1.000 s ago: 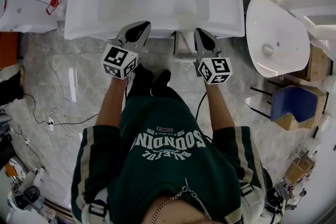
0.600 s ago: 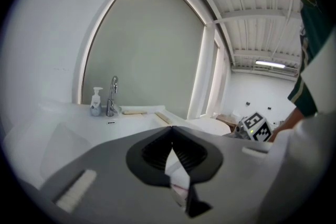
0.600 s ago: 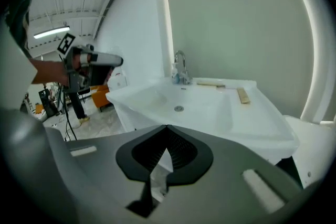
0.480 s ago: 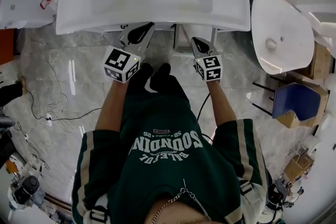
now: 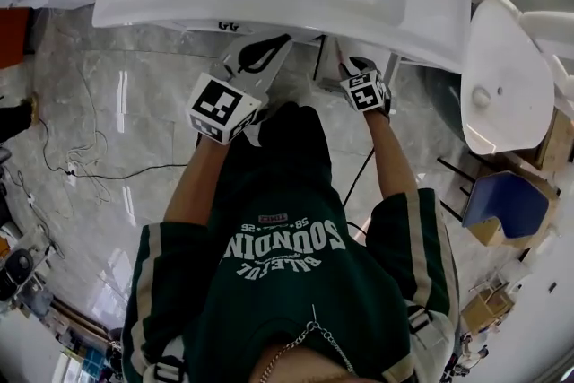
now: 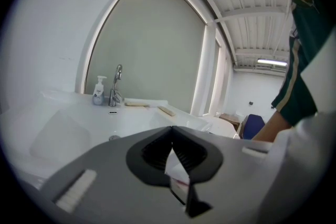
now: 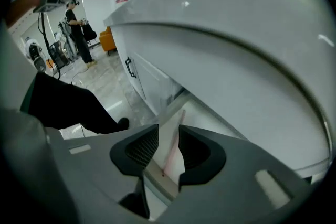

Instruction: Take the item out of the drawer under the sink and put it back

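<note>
Right tool (image 7: 168, 136) slightly open over drawer (image 7: 202, 113)

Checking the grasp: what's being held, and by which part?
Left gripper pinches a thin white item by one corner; identity unclear. Right gripper, jaws apart, holds nothing.

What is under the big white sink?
A white drawer, pulled open, with a thin pink thing lying in it. The sink and the jaws of the right gripper cover the rest.
</note>
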`<move>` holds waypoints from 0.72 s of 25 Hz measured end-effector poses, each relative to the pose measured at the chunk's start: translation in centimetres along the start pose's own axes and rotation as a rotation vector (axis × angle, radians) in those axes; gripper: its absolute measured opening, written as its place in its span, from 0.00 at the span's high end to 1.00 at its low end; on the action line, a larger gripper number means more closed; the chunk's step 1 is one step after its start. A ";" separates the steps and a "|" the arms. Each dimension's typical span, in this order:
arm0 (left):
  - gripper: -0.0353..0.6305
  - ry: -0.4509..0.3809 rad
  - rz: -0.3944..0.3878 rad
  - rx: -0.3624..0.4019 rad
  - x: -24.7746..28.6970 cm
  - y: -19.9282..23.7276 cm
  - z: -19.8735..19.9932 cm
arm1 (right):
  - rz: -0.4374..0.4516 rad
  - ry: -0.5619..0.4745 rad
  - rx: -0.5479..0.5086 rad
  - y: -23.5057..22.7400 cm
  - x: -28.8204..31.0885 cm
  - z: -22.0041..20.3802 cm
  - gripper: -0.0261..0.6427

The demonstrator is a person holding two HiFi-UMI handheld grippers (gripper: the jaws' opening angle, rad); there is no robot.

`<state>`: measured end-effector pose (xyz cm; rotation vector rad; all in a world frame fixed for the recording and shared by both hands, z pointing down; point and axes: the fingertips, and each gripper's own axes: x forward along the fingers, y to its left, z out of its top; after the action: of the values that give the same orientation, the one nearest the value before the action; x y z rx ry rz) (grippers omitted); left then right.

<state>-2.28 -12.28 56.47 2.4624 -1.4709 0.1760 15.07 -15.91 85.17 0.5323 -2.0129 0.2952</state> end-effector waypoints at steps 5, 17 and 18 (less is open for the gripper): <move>0.87 0.020 0.047 -0.023 -1.3 1.1 -2.8 | 0.010 0.094 -0.041 -0.5 4.4 -2.2 0.82; 0.87 0.083 0.136 -0.081 -3.7 3.1 -7.5 | -0.018 0.279 -0.060 -1.3 10.6 -5.9 0.82; 0.87 0.086 0.140 -0.083 -3.9 3.2 -7.7 | -0.022 0.287 -0.062 -1.4 10.8 -6.0 0.82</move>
<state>-6.73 -8.25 63.41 2.2590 -1.5809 0.2396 15.94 -17.21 97.49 0.4463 -1.7319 0.2783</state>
